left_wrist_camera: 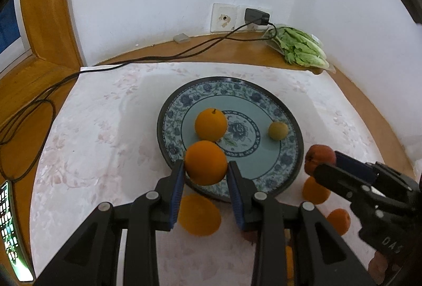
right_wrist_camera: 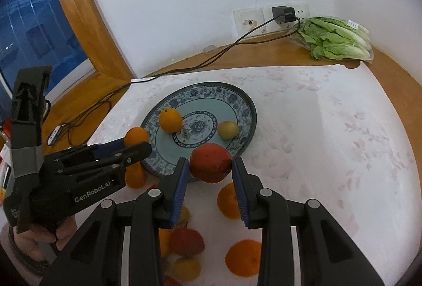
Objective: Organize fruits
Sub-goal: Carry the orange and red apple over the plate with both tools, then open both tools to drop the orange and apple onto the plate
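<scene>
Left tongs (left_wrist_camera: 205, 167) grasp orange (left_wrist_camera: 205, 163); right tongs (right_wrist_camera: 211, 167) grasp red fruit (right_wrist_camera: 211, 166). Lower each onto bare plate (left_wrist_camera: 263, 164) ahead, then release gently.

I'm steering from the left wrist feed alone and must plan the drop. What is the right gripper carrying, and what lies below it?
Observer: The right gripper has its jaws shut on a round red apple, held above the near rim of the blue floral ceramic plate.
Operator: What loose fruit lies beneath?
Observer: On the white floral tablecloth lie a round orange, another red apple and a small yellow fruit.
Operator: Whose hand holds my gripper?
Observer: A bare hand grips the left gripper, which holds an orange.
</scene>
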Motion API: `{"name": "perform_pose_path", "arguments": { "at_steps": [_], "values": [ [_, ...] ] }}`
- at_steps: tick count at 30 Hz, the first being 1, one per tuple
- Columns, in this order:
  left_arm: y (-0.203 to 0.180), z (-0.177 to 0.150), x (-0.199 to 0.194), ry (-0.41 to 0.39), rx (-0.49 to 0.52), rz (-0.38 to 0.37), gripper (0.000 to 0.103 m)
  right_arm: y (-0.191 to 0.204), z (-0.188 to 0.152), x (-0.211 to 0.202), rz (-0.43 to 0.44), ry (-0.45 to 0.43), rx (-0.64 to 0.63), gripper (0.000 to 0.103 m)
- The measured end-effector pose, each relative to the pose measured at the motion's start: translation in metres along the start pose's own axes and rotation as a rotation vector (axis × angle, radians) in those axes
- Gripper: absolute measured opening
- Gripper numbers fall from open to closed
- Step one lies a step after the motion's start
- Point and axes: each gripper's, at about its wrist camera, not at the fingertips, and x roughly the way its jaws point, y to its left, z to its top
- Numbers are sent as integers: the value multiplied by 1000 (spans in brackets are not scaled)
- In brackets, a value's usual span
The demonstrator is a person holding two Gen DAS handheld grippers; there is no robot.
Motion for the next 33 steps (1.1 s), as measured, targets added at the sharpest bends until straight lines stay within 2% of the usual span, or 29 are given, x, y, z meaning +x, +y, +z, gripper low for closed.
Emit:
{"name": "perform_pose_path", "arguments": {
  "at_steps": [11,22,24,29,33],
  "values": [
    [-3,1,15,3,13,-3,34,4,-1,21,-43,6,-35,35],
    [-8,0,19,7,23,-7,34,4,-1,23,-42,0,-52,35],
    [-8,1,18,8,26,-7,37,5,-1,23,-44,1,-52,35],
    [-10,1,11,-9,33,-1,56,6,-2,22,-37,6,-47,38],
    [-11,0,5,-16,39,11,59,7,-3,17,-42,-8,-49,45]
  ]
}}
